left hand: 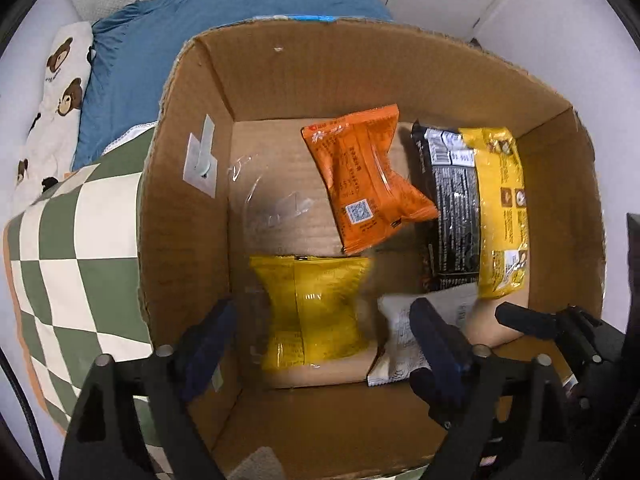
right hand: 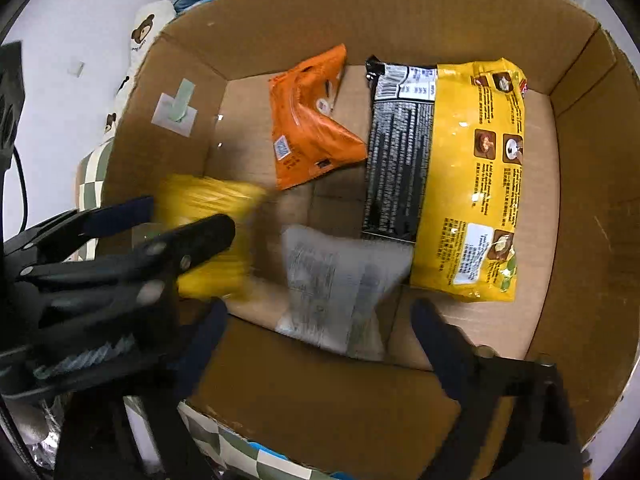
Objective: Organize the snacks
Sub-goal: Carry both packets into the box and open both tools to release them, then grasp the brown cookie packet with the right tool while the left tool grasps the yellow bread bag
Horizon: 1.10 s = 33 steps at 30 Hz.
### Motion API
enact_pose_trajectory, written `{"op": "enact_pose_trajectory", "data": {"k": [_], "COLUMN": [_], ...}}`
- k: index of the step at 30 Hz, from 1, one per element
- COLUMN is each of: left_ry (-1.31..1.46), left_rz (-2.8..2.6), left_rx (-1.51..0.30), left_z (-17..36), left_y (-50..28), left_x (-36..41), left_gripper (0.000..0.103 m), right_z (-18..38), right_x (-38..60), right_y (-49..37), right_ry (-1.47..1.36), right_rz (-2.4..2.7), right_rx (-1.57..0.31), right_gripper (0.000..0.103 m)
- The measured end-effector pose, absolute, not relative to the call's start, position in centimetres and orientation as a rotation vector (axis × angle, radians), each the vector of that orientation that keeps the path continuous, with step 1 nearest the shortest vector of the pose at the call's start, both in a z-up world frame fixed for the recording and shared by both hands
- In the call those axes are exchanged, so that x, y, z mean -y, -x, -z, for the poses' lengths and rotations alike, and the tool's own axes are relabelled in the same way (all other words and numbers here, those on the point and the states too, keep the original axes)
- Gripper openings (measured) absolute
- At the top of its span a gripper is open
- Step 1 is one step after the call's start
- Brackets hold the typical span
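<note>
**Both jaws open over the box: clear out cleanly**

Your left gripper point(left hand: 320, 328) has its jaws spread wide, nothing pinched. The small yellow foil snack packet point(left hand: 312, 312) sits between and below the fingers, blurred, so it looks dropped or still settling on the box floor. Your right gripper point(right hand: 316, 332) is open too, with the white crinkly plastic snack packet point(right hand: 336, 292) loose beneath it, also blurred, no pad pressing on it.

Both packets land at the near side of the open brown cardboard box point(left hand: 188, 208). Further in: an orange foil snack packet point(left hand: 368, 176) lying tilted, and just beside it a large yellow-and-black noodle pack point(left hand: 472, 212) along the right wall.

Judgement: this is the release step, and both drops look done.

- Keep both sets of jaws wide while you lift, so a pad doesn't snag a packet edge.
- Go straight up; the two grippers are close together, right one's finger point(left hand: 532, 320) just beside your left.
- White packet overlaps the noodle pack's near end; fine if it's lying flat.

Box stands on a green-and-white checked cloth point(left hand: 80, 248).
</note>
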State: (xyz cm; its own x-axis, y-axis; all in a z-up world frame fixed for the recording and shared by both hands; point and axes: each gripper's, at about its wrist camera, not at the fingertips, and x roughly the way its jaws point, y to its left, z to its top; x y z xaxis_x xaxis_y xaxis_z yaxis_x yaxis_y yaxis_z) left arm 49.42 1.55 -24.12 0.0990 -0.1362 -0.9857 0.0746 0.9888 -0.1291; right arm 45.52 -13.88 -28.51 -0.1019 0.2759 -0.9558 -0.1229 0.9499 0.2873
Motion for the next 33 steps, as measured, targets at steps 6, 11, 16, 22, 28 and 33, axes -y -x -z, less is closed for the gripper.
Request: {"op": "enact_pose_trajectory", "data": {"k": [6,11,16,22,28,33], "left_ry": [0.055,0.029,0.014,-0.015,-0.011,0.009], "left_rz": [0.132,0.064,0.022,0.012,0.034,0.046], "left_rx": [-1.421,-1.264,-1.135,-1.038,-0.967,-0.936], "left_z": [22.9,19.1,15.7,13.0,10.4,9.0], "left_y": [-48.4,-45.9,-42.7,-39.5,-36.4,-34.4], "left_x": [-1.8,-1.9,-2.1,-1.4,-0.7,-0.7], "left_gripper": [0.088,0.088,0.088,0.088,0.088,0.088], "right_z": [28.0,24.4,20.8,16.5,13.3,11.5], "right_x": [14.5,15.9,17.8,19.3,19.7,19.7], "right_y": [-45.7,-45.0,-43.3,-40.1,-36.9,-34.3], "right_ry": [-0.092,-0.042,-0.041,-0.018,-0.010,-0.028], "right_rz": [-0.312,-0.231,-0.149,-0.093,-0.081,-0.096], "right_rx": [-1.598,-1.470,-1.334,-1.218,-1.147,-1.115], "right_gripper": [0.096,0.096,0.096,0.096,0.096,0.096]}}
